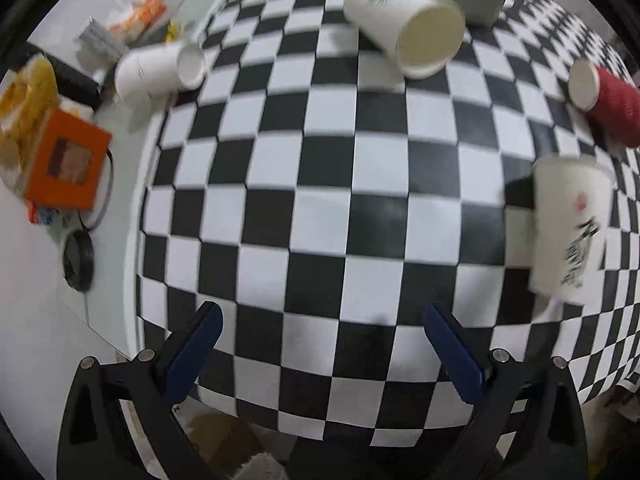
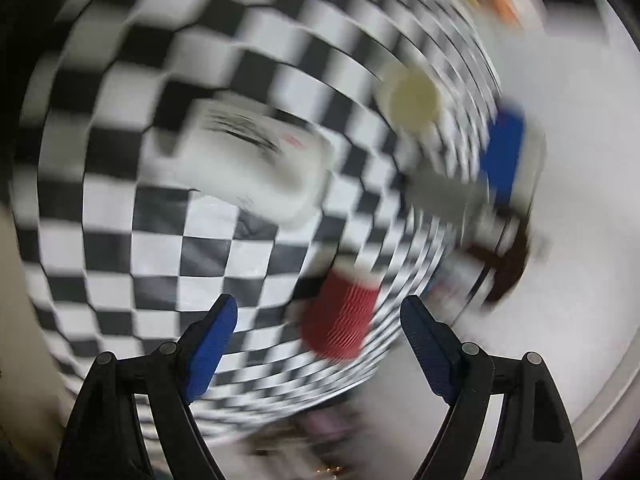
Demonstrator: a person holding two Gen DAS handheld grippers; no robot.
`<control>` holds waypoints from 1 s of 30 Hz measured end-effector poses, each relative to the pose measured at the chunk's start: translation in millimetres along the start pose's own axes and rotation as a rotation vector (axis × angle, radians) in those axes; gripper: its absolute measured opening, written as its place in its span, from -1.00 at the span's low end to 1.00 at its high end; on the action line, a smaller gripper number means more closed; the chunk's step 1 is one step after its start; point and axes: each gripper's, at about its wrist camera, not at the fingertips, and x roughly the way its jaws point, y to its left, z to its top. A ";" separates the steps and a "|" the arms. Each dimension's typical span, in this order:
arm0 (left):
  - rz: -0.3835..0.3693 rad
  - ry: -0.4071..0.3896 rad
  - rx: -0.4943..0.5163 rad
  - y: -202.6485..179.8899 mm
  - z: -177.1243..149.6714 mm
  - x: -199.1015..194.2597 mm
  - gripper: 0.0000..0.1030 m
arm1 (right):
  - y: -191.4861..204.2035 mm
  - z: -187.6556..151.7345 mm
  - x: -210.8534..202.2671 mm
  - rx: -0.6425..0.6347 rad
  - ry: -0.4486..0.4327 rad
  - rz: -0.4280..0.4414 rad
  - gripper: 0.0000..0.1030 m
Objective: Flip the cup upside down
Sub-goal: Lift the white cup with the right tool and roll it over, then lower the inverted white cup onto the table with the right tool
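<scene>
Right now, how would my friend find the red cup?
Look at the checkered cloth, then along its right edge. The red cup lies on its side there, above a printed white cup. It is the only red, ribbed one.

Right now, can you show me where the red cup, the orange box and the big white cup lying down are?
red cup (image 1: 616, 108): left wrist view, on its ribbed side.
orange box (image 1: 68, 164): left wrist view, on its front face.
big white cup (image 1: 400, 20): left wrist view, on its side wall near the open mouth.

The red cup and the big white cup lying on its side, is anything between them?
No. In the left wrist view, only bare checkered cloth lies between the red cup and the white cup.
</scene>
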 end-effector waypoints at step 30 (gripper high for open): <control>0.012 -0.005 -0.042 81.0 26.1 47.9 0.99 | -62.0 46.6 68.5 0.363 0.044 0.714 0.23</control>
